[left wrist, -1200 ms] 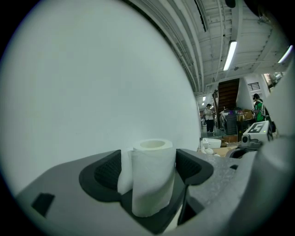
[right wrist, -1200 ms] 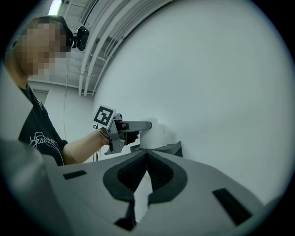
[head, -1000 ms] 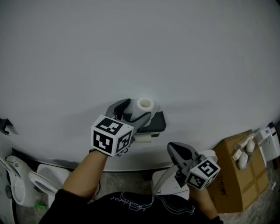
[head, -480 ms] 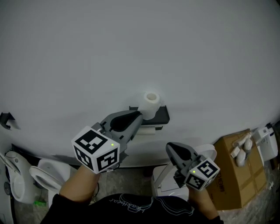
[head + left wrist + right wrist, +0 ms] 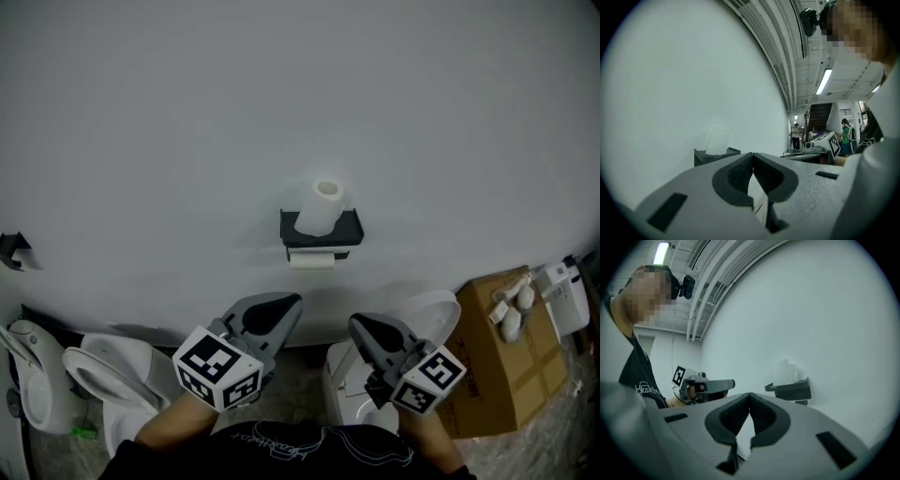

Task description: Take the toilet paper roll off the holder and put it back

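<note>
A white toilet paper roll point(image 5: 320, 208) stands upright on top of the black wall holder point(image 5: 322, 232), with another white roll point(image 5: 311, 261) hung under it. My left gripper point(image 5: 292, 301) is below the holder and well clear of it; its jaws have just been closing, and they are shut with nothing between them. My right gripper point(image 5: 356, 323) is beside it, also shut and empty. The left gripper view has the roll point(image 5: 717, 140) and holder point(image 5: 710, 156) ahead at left of the left gripper point(image 5: 752, 155). In the right gripper view, the right gripper point(image 5: 749, 395) points left of the roll point(image 5: 790, 371).
A plain white wall point(image 5: 281, 103) fills most of the head view. White toilets point(image 5: 103, 375) stand at lower left and another toilet point(image 5: 427, 317) at centre right. A cardboard box point(image 5: 511, 361) with white items sits at right. People stand far off in the left gripper view.
The left gripper was open around the roll at the holder; it has let go, drawn back towards me and shut. The roll stays on the holder. The right gripper has also drawn back a little.
</note>
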A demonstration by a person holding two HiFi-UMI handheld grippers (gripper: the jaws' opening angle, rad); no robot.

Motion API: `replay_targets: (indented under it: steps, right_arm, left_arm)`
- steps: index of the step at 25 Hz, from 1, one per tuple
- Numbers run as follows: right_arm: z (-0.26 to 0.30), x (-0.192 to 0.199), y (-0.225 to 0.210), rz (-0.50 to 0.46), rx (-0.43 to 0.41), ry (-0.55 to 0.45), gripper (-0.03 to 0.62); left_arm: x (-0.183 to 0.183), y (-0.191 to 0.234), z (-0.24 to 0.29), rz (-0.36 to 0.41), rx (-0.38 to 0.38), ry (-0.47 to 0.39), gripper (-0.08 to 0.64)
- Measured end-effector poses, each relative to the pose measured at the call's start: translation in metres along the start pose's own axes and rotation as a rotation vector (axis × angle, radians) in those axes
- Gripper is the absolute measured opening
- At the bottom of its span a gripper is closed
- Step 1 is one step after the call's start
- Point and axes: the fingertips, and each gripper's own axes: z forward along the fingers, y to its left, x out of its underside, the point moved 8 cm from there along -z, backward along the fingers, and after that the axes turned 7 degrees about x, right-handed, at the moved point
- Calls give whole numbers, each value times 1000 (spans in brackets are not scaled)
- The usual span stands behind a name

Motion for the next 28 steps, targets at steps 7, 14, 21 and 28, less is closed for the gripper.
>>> replay_targets:
  steps: [7,14,21,28]
  right_arm:
    - [-11,11,26,-4,-7,11,5]
    - [-17,17,44,-6,-11,14,5]
    - [-17,21,59,-30,-44,7,5]
    - [-15,25,60,-23,-26,10,5]
  left_arm:
    - [31,-14,-29,-100,-24,-5,5]
    - [40,-28,-49,-108,-23,-12,5]
    - [40,-32,-62,-109,-30,-21,6]
    - [42,-29,-67,-118,-31,-23,6]
